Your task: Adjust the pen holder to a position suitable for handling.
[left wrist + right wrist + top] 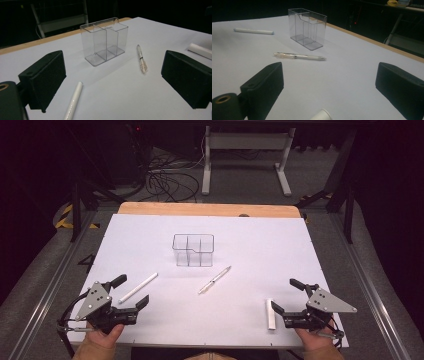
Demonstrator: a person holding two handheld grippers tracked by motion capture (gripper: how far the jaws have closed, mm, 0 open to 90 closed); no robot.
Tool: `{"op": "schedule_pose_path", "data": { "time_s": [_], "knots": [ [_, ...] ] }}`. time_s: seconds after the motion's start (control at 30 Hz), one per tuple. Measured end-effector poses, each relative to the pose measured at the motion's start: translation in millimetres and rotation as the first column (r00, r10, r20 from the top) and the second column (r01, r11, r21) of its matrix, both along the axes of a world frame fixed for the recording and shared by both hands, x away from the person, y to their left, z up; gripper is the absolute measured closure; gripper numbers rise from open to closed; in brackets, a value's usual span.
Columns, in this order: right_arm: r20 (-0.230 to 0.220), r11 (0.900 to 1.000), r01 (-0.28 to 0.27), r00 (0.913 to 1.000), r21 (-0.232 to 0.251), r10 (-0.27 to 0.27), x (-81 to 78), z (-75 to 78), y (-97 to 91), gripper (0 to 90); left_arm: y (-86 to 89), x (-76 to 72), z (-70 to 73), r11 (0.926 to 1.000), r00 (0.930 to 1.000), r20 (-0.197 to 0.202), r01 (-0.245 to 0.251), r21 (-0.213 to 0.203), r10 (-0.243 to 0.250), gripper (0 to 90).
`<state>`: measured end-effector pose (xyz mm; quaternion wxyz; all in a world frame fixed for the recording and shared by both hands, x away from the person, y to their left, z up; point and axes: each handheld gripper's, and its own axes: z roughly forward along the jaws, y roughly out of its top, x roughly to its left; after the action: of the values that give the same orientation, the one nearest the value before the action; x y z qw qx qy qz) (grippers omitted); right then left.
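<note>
While all three pens lie loose on the white table (280, 245), nothing is counted as done. The clear holder (193, 250) stands empty at frame centre. A white pen (138, 288) lies between the parted jaws of the left gripper (135, 291), lower left. A clear pen (214, 280) rests mid-frame. A white tube (270, 313) lies just beside the right gripper (285, 296), jaws apart, empty. All placing is judged left.

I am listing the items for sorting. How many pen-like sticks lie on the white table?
3. A white stick by the left claw, a clear pen before the clear organizer, a white stick by the right claw.
</note>
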<state>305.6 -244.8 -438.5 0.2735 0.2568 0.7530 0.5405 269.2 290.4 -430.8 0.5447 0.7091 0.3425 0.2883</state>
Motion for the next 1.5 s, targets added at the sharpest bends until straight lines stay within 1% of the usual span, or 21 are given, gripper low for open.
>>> {"op": "schedule_pose_path", "data": {
  "time_s": [0.1, 0.17, 0.3, 0.47, 0.63, 0.9, 0.93, 1.0, 1.1, 1.2, 1.3, 1.37, 1.47, 1.5],
  "knots": [
    [-0.002, 1.0000, -0.004, 1.0000, 0.009, 0.004, 0.0, -0.5, -0.3, 9.6, -0.4, -0.1, 0.0, 1.0000, 1.0000, 0.007, -0.006, 0.008, 0.006, 6.7],
    [-0.005, 1.0000, -0.007, 1.0000, 0.005, 0.007, -0.4, -0.5, 0.2, 10.2, -1.9, -0.3, -0.2, 0.9997, 0.9998, 0.015, -0.014, 0.021, 0.014, 7.0],
    [-0.005, 0.9999, -0.010, 0.9999, 0.004, 0.010, -0.3, -0.9, 1.2, 10.7, -3.9, -0.3, 0.0, 0.9994, 0.9997, 0.019, -0.019, 0.028, 0.018, 7.4],
    [-0.011, 1.0000, -0.009, 0.9999, 0.003, 0.009, 0.1, -1.4, 1.8, 11.1, -4.1, -0.3, 0.3, 0.9997, 0.9998, 0.012, -0.018, 0.014, 0.017, 8.1],
    [-0.011, 1.0000, -0.005, 0.9999, 0.001, 0.005, -0.3, -1.2, 2.5, 11.4, -4.8, 0.0, 0.9, 0.9998, 0.9999, 0.003, -0.014, 0.016, 0.014, 9.6],
    [-0.016, 0.9999, -0.011, 0.9998, 0.000, 0.011, 0.6, -2.1, 3.2, 11.7, -7.9, 1.4, 4.8, 1.0000, 1.0000, -0.007, 0.000, 0.003, 0.000, 9.8],
    [-0.017, 0.9999, -0.011, 0.9998, -0.001, 0.011, 0.6, -2.1, 3.5, 11.8, -8.6, 2.4, 6.0, 1.0000, 1.0000, -0.009, 0.004, -0.006, -0.004, 9.9],
    [-0.020, 0.9999, -0.015, 0.9997, -0.003, 0.015, 0.8, -2.5, 4.1, 11.8, -10.1, 4.2, 7.4, 1.0000, 0.9999, -0.015, 0.007, -0.007, -0.007, 10.1],
    [-0.021, 0.9999, -0.014, 0.9997, -0.005, 0.014, 1.1, -2.8, 4.3, 11.9, -12.0, 5.8, 9.2, 0.9999, 0.9998, -0.017, 0.010, -0.003, -0.010, 10.2],
    [-0.024, 0.9999, -0.016, 0.9996, -0.005, 0.015, 1.3, -3.1, 4.4, 12.0, -16.0, 9.3, 15.1, 0.9996, 0.9995, -0.017, 0.027, -0.001, -0.028, 10.2],
    [-0.024, 0.9998, -0.018, 0.9996, -0.004, 0.018, 1.7, -3.0, 4.3, 12.0, -18.6, 11.5, 17.6, 0.9993, 0.9991, -0.020, 0.037, 0.002, -0.037, 10.2],
    [-0.023, 0.9998, -0.018, 0.9996, -0.002, 0.018, 1.3, -2.5, 4.6, 12.0, -23.0, 14.3, 20.0, 0.9985, 0.9981, -0.032, 0.053, 0.009, -0.053, 10.2],
    [-0.022, 0.9998, -0.021, 0.9995, -0.006, 0.021, 1.2, -2.4, 5.4, 12.0, -25.9, 16.6, 22.7, 0.9977, 0.9973, -0.036, 0.065, 0.020, -0.064, 10.2],
    [-0.027, 0.9998, -0.022, 0.9994, -0.005, 0.021, 1.0, -2.6, 5.7, 12.0, -27.1, 17.0, 23.7, 0.9977, 0.9971, -0.038, 0.066, 0.016, -0.066, 10.2]
  ]
}}
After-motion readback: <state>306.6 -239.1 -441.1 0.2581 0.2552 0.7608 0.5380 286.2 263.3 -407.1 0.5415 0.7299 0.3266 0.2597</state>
